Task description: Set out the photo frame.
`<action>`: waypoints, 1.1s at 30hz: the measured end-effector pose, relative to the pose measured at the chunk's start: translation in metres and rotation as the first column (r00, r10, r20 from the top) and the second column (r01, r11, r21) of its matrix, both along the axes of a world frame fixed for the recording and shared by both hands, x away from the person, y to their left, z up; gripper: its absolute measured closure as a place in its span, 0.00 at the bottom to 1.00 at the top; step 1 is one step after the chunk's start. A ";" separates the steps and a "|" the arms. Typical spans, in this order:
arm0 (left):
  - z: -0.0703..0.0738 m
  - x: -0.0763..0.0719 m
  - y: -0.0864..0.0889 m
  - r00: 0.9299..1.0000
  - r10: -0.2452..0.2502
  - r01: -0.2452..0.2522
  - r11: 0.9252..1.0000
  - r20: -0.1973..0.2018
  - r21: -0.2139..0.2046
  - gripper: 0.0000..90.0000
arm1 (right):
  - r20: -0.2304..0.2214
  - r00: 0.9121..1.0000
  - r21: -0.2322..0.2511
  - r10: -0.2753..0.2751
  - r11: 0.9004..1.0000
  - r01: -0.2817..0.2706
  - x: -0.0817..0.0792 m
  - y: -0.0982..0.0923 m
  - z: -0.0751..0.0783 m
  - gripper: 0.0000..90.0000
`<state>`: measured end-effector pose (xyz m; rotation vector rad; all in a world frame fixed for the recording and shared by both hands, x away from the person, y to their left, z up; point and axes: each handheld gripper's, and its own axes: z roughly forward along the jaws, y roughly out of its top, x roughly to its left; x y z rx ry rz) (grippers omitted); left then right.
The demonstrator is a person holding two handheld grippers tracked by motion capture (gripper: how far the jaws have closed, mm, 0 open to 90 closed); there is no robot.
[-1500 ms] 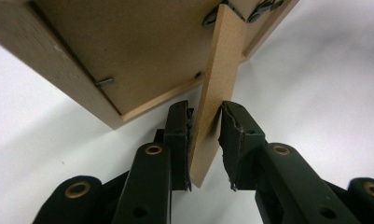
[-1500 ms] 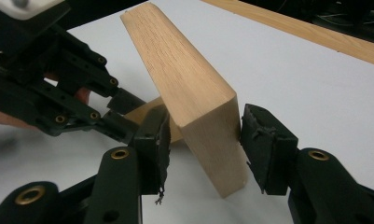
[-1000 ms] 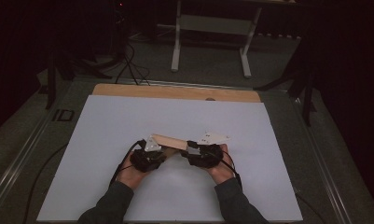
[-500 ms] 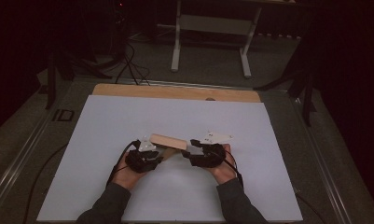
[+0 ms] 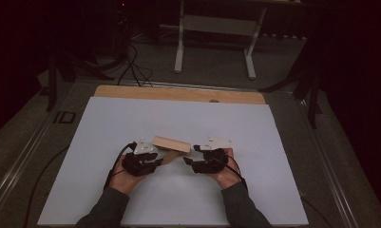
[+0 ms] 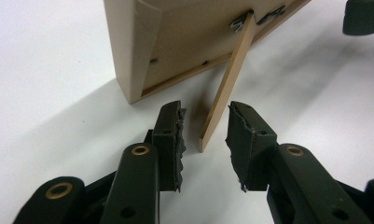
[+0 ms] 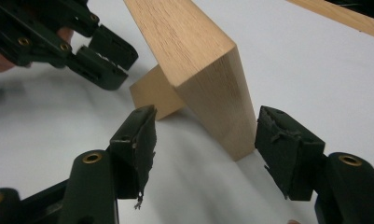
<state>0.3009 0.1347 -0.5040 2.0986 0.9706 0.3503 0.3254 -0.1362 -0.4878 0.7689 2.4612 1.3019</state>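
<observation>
**Letting go of the propped photo frame**

The wooden photo frame is standing on the white table, leaning back on its stand leg. Just beside the frame, the left gripper is straddling that leg without pinching, jaws having just been opening. At the frame's corner, the right gripper is spread wide, likewise just opening. Next, I judge, both should back away without nudging the frame.
</observation>
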 end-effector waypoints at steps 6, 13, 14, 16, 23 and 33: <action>0.006 0.000 0.003 1.000 -0.005 0.006 1.000 0.010 -0.024 0.73 | -0.003 1.000 -0.036 0.013 0.999 -0.013 -0.001 0.000 -0.004 0.43; 0.007 0.001 0.005 1.000 0.000 0.000 0.999 0.014 -0.046 0.74 | -0.020 1.000 -0.061 0.013 0.998 -0.015 -0.001 -0.003 -0.007 0.48; 0.008 0.001 0.005 1.000 0.003 -0.002 0.999 0.017 -0.045 0.74 | -0.021 1.000 -0.063 0.010 0.998 -0.012 0.000 -0.003 -0.008 0.49; 0.009 0.001 0.005 1.000 0.003 -0.002 0.999 0.023 -0.042 0.74 | -0.026 1.000 -0.067 0.009 0.998 -0.011 0.000 -0.004 -0.008 0.51; 0.011 0.001 0.006 1.000 0.003 -0.002 0.999 0.029 -0.049 0.75 | -0.028 0.999 -0.094 0.016 0.995 -0.018 0.001 -0.006 -0.010 0.46; 0.016 0.001 0.010 0.999 0.008 -0.005 0.998 0.045 -0.070 0.79 | 0.005 0.997 -0.081 -0.073 0.994 0.074 0.007 -0.014 -0.010 0.66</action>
